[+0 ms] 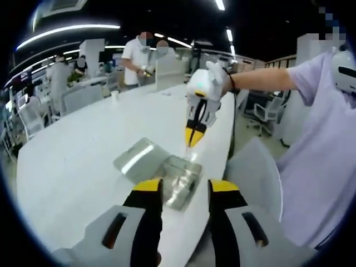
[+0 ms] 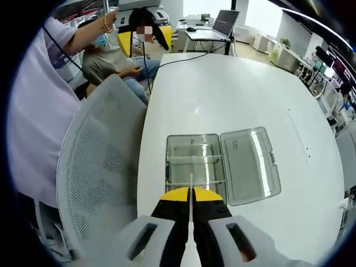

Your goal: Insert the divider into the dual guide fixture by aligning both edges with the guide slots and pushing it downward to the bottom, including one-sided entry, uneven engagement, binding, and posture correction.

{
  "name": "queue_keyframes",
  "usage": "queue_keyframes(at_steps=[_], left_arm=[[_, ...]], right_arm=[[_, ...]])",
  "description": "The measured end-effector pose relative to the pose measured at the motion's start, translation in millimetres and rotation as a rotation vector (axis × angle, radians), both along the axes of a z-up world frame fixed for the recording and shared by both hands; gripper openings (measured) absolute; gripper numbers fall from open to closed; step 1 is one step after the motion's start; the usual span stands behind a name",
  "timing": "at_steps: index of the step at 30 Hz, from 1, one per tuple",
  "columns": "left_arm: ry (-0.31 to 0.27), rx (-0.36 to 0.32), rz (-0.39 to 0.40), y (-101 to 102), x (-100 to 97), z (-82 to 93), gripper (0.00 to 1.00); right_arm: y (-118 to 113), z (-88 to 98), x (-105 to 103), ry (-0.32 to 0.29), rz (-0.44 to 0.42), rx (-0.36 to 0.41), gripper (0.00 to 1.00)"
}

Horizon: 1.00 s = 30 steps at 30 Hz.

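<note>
The divider [image 2: 191, 192] I'm carrying is a thin, clear plastic sheet, seen edge-on as a pale sliver rising from between the jaws of my right hand-held gripper [image 2: 192, 196], which is closed tight on its upper edge. I judge it light and fairly stiff but prone to flex and slip if it binds, so holding it at the middle of the top edge, as now, should keep both side edges free for the slots. It hangs just above the clear box [image 2: 193, 163] that serves as the guide fixture, near its front wall. The box is transparent, rectangular, with what looks like one cross-piece already seated across it, and its hinged lid [image 2: 250, 164] lies open flat beside it on the white counter [image 2: 222, 94]. In the left gripper view the same box [image 1: 178, 179] sits just beyond my left hand-held gripper [image 1: 185, 188], whose yellow-tipped jaws stand apart and hold nothing, while the right hand-held gripper [image 1: 194, 136] points down over the box. A mesh-backed chair [image 2: 100, 167] stands at the counter's edge.
</note>
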<state>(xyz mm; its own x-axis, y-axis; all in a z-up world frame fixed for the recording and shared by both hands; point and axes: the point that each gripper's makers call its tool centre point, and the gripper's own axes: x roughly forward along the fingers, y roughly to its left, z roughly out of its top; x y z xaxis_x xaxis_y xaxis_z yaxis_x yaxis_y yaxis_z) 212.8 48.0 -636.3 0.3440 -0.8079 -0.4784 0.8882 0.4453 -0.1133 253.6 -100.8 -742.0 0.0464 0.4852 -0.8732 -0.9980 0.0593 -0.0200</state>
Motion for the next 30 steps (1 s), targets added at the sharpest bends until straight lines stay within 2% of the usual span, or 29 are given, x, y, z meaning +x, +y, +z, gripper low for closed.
queue_keyframes(at_steps=[8,15,25,30], left_arm=[[0.013,0.004,0.01,5.9,-1.4,2.9,0.38],[0.026,0.013,0.004,7.1,-4.0,2.4,0.5],[0.025,-0.008,-0.005,3.5,-5.1,10.9,0.67],[0.015,0.008,-0.004,5.1,-5.8,10.9,0.67]], right_arm=[[0.2,-19.1,4.1,0.012,-0.004,-0.016,0.0],[-0.8,-24.6,7.1,0.018,-0.005,-0.024,0.0],[-1.3,-27.8,8.3,0.016,-0.005,-0.02,0.0],[0.7,-29.8,7.5,0.018,0.005,-0.017,0.0]])
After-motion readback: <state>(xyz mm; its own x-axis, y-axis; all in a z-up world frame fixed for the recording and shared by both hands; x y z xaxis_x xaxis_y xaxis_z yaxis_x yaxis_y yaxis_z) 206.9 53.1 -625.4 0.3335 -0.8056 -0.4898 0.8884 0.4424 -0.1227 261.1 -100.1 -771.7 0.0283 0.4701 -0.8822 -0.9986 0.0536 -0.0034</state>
